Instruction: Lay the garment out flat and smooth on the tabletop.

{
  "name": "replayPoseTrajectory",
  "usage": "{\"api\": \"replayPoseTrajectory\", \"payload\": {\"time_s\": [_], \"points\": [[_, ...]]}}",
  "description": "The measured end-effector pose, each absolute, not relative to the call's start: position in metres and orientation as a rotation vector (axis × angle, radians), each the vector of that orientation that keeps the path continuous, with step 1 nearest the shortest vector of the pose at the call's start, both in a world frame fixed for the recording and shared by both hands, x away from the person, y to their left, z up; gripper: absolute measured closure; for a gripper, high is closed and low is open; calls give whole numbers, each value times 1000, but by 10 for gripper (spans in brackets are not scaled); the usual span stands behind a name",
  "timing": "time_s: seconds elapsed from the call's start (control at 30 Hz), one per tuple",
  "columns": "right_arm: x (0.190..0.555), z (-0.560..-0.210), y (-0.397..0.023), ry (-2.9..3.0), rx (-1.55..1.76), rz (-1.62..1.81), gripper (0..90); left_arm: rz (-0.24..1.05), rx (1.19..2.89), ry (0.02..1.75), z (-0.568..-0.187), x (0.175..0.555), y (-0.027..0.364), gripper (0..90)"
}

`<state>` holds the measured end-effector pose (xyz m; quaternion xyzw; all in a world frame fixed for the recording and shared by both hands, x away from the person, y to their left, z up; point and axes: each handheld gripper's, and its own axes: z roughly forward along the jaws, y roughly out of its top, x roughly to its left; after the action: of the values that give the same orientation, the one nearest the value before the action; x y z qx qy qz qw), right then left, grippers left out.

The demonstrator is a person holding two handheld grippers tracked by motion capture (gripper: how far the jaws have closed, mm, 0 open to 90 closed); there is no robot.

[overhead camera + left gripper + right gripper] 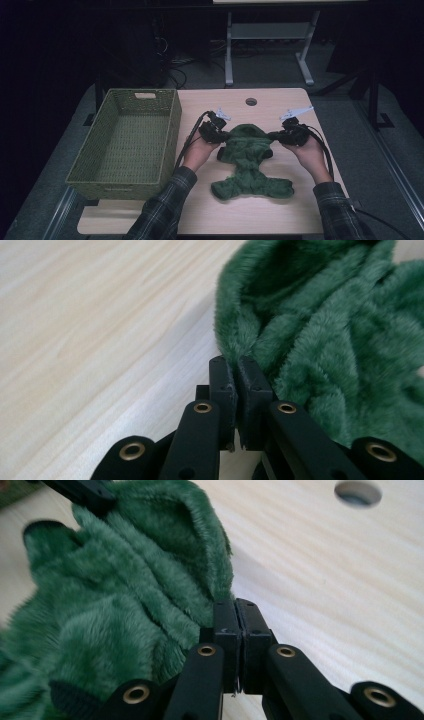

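A fuzzy green cloth (248,160) lies rumpled on the light wooden table (210,210), near the middle. My left gripper (223,134) is at the cloth's upper left edge and my right gripper (274,135) at its upper right edge, both pointing inward. In the left gripper view the black jaws (239,362) are pressed together with the edge of the cloth (340,325) pinched at their tips. The right gripper's jaws (236,605) are likewise shut on a fold of the cloth (115,595). The upper part of the cloth is bunched between the two grippers.
A green woven basket (172,130) stands open on the table's left side, close to the left hand. A round cable hole (251,102) sits near the far edge. Cables trail from both grippers. Beyond the table are a dark floor and a desk frame.
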<state>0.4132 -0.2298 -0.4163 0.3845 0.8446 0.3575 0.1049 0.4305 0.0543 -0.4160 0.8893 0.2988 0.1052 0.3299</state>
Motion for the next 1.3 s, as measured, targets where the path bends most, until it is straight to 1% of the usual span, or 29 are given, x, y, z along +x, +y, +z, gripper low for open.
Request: {"api": "replayPoseTrajectory", "payload": {"time_s": [0.1,0.13,0.2,0.23,0.47,0.57,0.6,0.67,0.7,0.73,0.77,0.83,0.87,0.93,1.0,1.03,1.1,1.17,1.3], "points": [[417,-432,-228,2496,1163,1034,887,268,2332,812,-433,434,56,868],[417,-432,-228,2496,1163,1034,887,255,2325,830,-439,434,58,868],[419,-444,-229,2513,1188,1012,887,234,2322,855,-448,436,60,869],[420,-451,-230,2527,1191,997,887,235,2327,854,-451,436,61,869],[419,-465,-229,2523,1221,979,887,253,2328,859,-461,436,63,866],[419,-466,-231,2515,1234,995,887,259,2327,850,-461,435,62,844],[419,-466,-230,2514,1231,997,874,254,2327,852,-461,436,63,798],[419,-464,-230,2510,1229,1017,810,264,2313,856,-459,435,62,734],[419,-464,-230,2510,1229,1017,810,265,2322,847,-457,436,63,734],[418,-462,-231,2501,1225,1021,790,268,2327,836,-454,436,64,708],[417,-457,-233,2481,1213,1041,741,263,2313,846,-451,435,64,644],[417,-453,-234,2471,1228,1055,728,255,2292,833,-444,435,66,628],[416,-443,-236,2456,1228,1081,695,252,2281,823,-438,435,67,578],[416,-440,-236,2451,1221,1083,689,260,2258,810,-429,432,67,567],[414,-425,-236,2431,1206,1096,659,253,2253,797,-422,429,67,513],[414,-425,-236,2431,1206,1096,659,244,2254,793,-419,427,66,513],[411,-417,-237,2405,1197,1101,644,234,2262,778,-412,423,68,459],[409,-412,-237,2415,1209,1106,599,234,2264,761,-407,416,70,416],[402,-405,-238,2410,1200,1116,564,244,2268,739,-400,402,78,328]]}}
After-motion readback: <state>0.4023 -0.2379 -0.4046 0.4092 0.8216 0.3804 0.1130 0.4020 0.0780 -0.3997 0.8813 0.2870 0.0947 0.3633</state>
